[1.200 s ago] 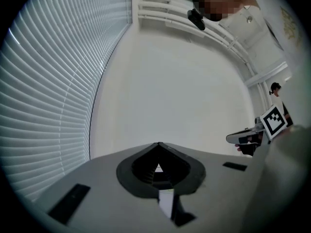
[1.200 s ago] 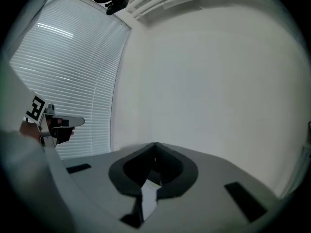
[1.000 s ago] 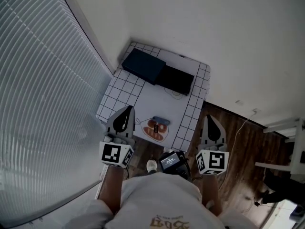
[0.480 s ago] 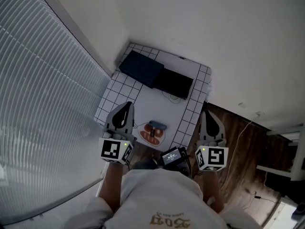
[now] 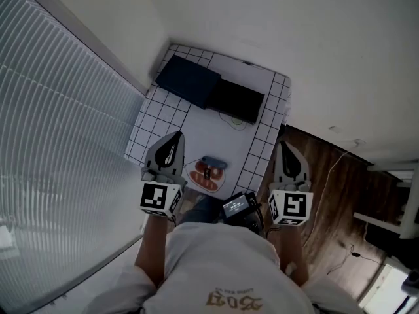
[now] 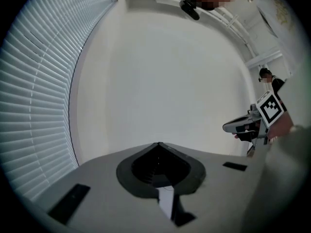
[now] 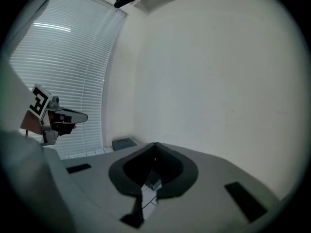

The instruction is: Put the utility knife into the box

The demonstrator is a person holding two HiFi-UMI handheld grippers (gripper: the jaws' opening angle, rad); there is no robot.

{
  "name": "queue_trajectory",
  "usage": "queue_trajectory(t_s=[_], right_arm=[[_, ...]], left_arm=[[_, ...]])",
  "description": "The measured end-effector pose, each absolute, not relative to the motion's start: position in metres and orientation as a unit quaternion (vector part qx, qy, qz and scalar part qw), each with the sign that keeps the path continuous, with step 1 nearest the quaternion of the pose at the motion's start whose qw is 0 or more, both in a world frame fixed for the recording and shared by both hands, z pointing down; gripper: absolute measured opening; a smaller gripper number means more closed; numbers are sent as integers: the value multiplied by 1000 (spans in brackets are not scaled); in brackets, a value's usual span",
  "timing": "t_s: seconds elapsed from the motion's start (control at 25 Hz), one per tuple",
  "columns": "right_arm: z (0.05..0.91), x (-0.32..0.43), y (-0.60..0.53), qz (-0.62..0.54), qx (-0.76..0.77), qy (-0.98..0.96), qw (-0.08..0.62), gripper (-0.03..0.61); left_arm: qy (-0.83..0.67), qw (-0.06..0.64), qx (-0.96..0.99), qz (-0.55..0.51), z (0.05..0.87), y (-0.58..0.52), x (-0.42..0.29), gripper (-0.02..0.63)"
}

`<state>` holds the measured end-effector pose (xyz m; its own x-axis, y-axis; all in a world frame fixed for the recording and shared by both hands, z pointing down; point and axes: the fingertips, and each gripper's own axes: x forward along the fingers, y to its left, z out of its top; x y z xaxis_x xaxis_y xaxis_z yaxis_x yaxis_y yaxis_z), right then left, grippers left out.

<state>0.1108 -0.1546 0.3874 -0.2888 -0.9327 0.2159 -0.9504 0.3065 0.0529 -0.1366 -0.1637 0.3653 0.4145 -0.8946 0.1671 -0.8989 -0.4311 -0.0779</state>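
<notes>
A white tiled table point(image 5: 265, 150) stands against the wall. At its far end lie a dark blue box point(image 5: 190, 82) and a black box point(image 5: 239, 102) side by side. Near the front edge an orange-red object with a dark middle point(image 5: 207, 174), apparently the utility knife, lies beside a small blue piece point(image 5: 214, 163). My left gripper point(image 5: 175, 139) hovers over the table's front left, shut and empty, its tips meeting in the left gripper view point(image 6: 158, 144). My right gripper point(image 5: 283, 146) is shut and empty off the table's right edge, tips together point(image 7: 155, 144).
Window blinds point(image 5: 59, 142) run along the left and a white wall behind the table. Wooden floor point(image 5: 340, 208) with a thin cable lies to the right. A small screen device point(image 5: 237, 206) hangs on the person's chest. A thin wire loop point(image 5: 238, 124) lies before the black box.
Both grippers have moved forward and a little down together towards the table's near edge. The person has stepped closer; the shoe seen earlier is now hidden. Jaws are unchanged.
</notes>
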Motion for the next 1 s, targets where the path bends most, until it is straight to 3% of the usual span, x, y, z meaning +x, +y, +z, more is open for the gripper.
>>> queue_trajectory(t_s=[1.0], right_arm=[[479,91,-170,94,551,-809,182,8]], left_arm=[[-457,103,865,180,495,-182,-111,8]])
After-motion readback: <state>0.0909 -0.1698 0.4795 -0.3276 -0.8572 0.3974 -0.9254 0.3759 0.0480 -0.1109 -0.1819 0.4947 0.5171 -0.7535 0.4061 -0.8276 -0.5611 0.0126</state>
